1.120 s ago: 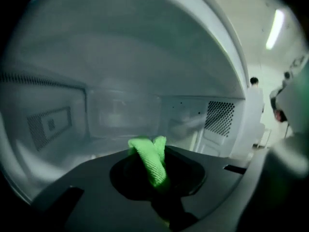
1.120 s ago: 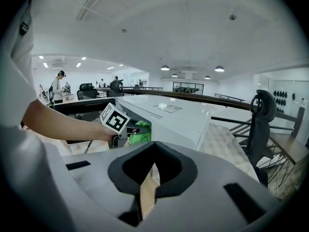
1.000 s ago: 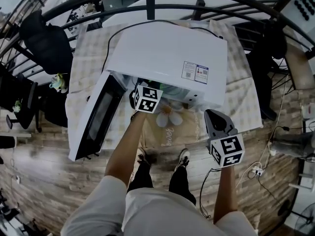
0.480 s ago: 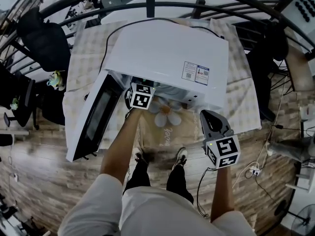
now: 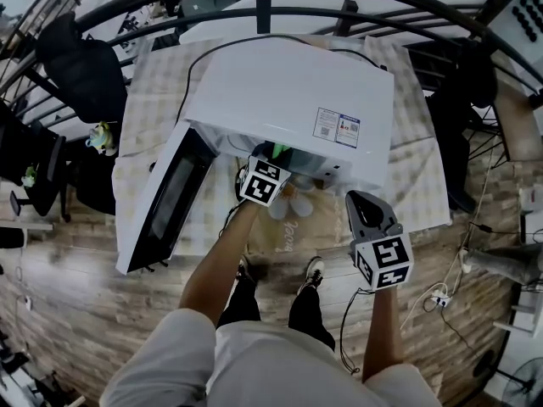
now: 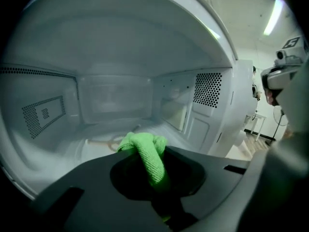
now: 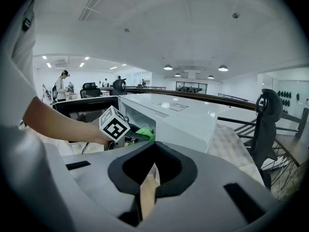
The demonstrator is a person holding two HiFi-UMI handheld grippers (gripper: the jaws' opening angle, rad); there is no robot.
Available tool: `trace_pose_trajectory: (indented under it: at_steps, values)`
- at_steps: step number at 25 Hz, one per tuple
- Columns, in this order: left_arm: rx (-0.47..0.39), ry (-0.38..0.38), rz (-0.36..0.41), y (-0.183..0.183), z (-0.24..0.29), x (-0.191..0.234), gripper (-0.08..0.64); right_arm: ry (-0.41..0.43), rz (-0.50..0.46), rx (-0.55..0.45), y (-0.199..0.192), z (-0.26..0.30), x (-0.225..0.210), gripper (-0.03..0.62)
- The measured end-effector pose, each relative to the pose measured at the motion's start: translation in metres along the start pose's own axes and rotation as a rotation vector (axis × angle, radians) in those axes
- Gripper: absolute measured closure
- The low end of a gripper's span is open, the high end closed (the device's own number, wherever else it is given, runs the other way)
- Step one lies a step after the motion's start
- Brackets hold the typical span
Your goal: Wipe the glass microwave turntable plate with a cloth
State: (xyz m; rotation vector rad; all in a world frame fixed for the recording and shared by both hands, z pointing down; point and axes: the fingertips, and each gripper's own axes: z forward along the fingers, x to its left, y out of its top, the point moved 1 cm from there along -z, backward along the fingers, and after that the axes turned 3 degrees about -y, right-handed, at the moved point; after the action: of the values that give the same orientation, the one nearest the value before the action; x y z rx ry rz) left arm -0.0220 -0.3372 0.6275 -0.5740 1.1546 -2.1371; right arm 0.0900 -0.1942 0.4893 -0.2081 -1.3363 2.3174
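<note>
Cloth (image 6: 145,151), green, clamped tight in left gripper (image 6: 153,178), long axis 6 to 12 o'clock, bunched end pointing at 12 into the microwave (image 5: 288,100) cavity! Just past it at 11, blurred on the cavity floor, glass turntable plate (image 6: 96,146), lying flat. Door (image 5: 165,197) swung wide at 9. Right gripper (image 5: 361,202) out at 4 o'clock, well apart, jaws pressed together.

The cloth (image 6: 145,153) is bright green against the pale grey-white cavity of the white microwave (image 5: 288,100), whose door (image 5: 170,202), at nine o'clock in the head view, has a black window. The left cube (image 5: 264,182) and right cube (image 5: 386,262) carry black-and-white square markers. The tablecloth (image 5: 148,100) is beige-and-white check.
</note>
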Motion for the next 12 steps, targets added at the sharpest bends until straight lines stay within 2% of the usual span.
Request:
trace_pose_trajectory:
  at_steps: [6,9,11,12]
  values:
    - [-0.032,-0.108,-0.012,0.008,0.016,-0.040,0.499,-0.009,0.010,-0.010,0.002,-0.006,0.001,0.578]
    - [-0.117,-0.189,-0.106,0.019,0.014,-0.050,0.499,-0.006,0.007,-0.011,0.003,-0.007,0.005,0.577]
    - [-0.174,-0.192,-0.131,0.027,0.007,-0.045,0.499,-0.008,0.010,-0.019,0.005,-0.007,0.006,0.577]
    - [-0.189,-0.166,-0.110,0.030,0.003,-0.038,0.499,-0.010,0.015,-0.023,0.007,-0.006,0.006,0.577]
